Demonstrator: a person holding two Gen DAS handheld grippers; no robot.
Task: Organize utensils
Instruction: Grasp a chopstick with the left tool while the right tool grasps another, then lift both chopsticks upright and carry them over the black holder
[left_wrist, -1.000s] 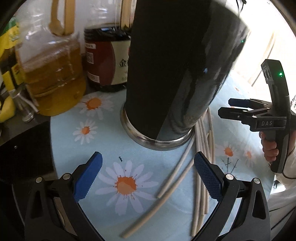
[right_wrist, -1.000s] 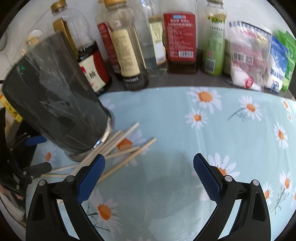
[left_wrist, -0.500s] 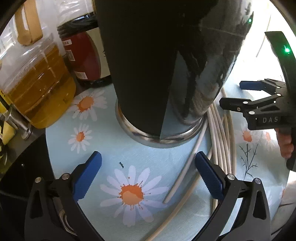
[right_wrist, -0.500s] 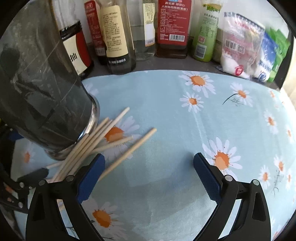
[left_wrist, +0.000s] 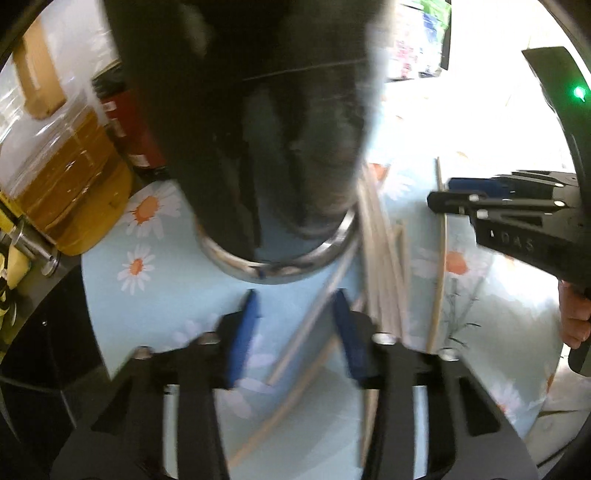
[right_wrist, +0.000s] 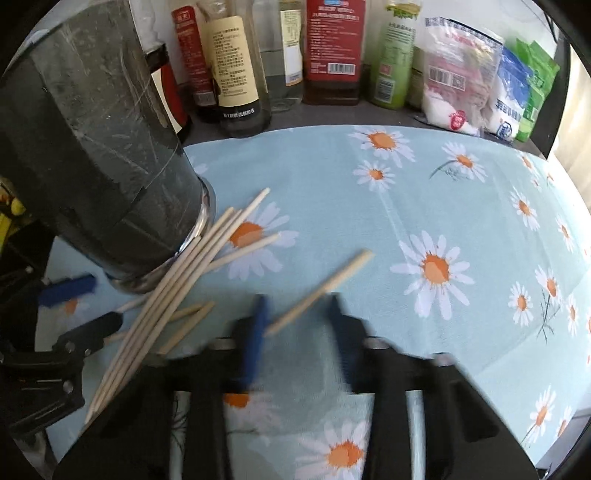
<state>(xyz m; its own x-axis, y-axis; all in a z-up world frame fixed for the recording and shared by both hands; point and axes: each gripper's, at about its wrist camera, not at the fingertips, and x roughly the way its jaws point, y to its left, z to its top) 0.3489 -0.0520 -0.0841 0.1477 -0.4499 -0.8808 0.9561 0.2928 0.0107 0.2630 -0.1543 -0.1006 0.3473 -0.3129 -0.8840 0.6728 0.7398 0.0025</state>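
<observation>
A tall dark holder with a steel base stands on the daisy cloth; it also shows in the right wrist view. Several pale wooden chopsticks lie fanned against its base, also in the left wrist view. One chopstick lies apart, its near end between the fingers of my right gripper, which is partly closed and blurred. My left gripper is also partly closed, with a chopstick running between its fingers just before the holder. Whether either pad touches a stick is unclear.
Oil jug and a dark sauce jar stand left of the holder. Sauce bottles and seasoning bags line the back edge. The blue daisy cloth stretches to the right.
Both grippers have moved in towards the chopsticks and their jaws have narrowed from wide open to partly closed. One chopstick now lies apart from the bundle.
</observation>
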